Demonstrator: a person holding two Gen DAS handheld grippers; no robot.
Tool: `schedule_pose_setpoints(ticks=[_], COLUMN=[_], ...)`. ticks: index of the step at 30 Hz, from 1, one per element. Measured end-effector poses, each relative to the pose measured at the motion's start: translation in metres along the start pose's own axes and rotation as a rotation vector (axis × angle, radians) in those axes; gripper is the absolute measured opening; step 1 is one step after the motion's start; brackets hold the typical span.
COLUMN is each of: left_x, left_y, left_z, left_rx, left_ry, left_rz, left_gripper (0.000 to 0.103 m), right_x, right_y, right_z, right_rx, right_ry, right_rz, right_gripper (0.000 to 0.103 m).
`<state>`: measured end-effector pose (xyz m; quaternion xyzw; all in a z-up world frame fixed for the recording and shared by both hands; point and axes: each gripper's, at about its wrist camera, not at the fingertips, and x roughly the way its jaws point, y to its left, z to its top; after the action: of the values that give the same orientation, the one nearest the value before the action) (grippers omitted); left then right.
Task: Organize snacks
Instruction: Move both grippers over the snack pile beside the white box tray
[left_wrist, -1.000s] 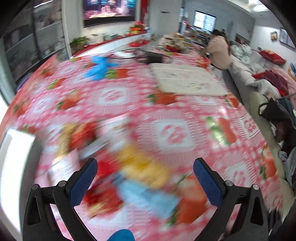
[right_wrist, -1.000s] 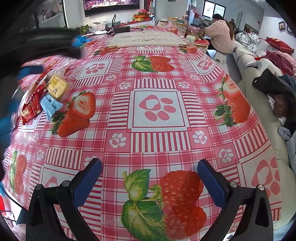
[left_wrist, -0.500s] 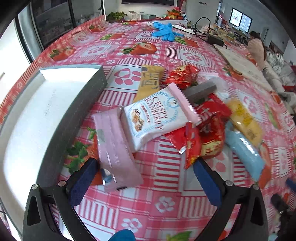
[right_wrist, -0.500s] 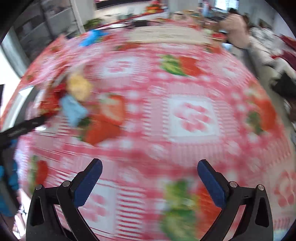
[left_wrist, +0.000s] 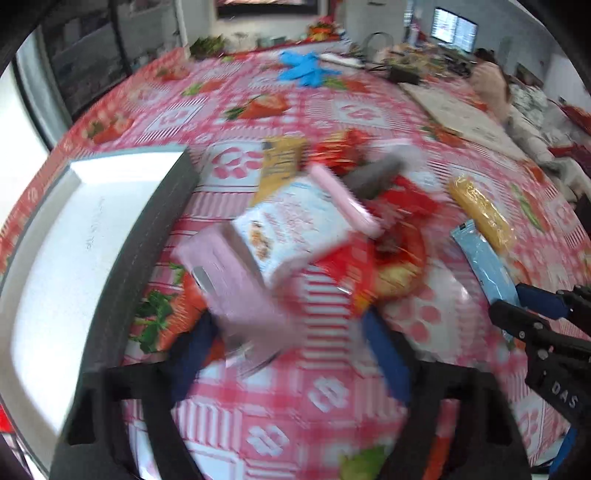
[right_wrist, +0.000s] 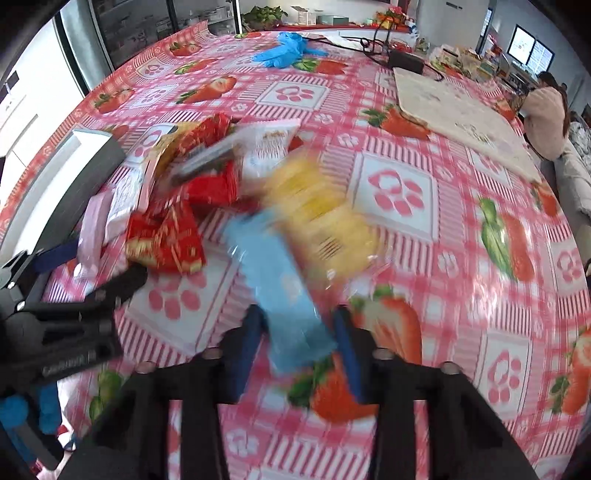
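Note:
A pile of snack packets lies on the strawberry tablecloth beside a grey box (left_wrist: 155, 240) with a white inside. My left gripper (left_wrist: 290, 354) points down at the near end of a pink packet (left_wrist: 236, 273). Its jaws are closing with that packet between them, and cloth still shows beside the right finger. A white cranberry packet (left_wrist: 291, 225) overlaps the pink one. My right gripper (right_wrist: 299, 347) is closing on the near end of a light blue packet (right_wrist: 280, 288), pads against both edges. A yellow packet (right_wrist: 321, 214) and red packets (right_wrist: 166, 236) lie just beyond.
Blue gloves (left_wrist: 306, 68) lie far back on the table. A cream mat (left_wrist: 461, 114) and a black adapter (left_wrist: 404, 75) with cables sit at the back right. A person (left_wrist: 491, 85) sits past the table's far right edge. The two grippers work close together.
Both grippers came down onto the snack pile and their wide jaws narrowed. The left now straddles the pink packet; the right swung left across the table to the blue packet.

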<state>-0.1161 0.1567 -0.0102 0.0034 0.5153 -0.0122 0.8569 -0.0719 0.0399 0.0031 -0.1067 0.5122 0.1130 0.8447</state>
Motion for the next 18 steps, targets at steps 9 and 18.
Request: schedule_pose_setpoints(ticks=[9, 18], left_x=[-0.025, -0.024], left_y=[-0.020, 0.042], left_z=[-0.046, -0.026], left_rx=[0.044, -0.157], left_ry=[-0.064, -0.017], left_rz=[0.030, -0.054], left_gripper=[0.074, 0.080], right_x=[-0.036, -0.034], right_y=[-0.055, -0.064], right_z=[-0.099, -0.115], right_rx=[0.212, 0.268], right_ry=[-0.003, -0.019], right_rz=[0.044, 0.027], right_gripper=[0.046, 0.103])
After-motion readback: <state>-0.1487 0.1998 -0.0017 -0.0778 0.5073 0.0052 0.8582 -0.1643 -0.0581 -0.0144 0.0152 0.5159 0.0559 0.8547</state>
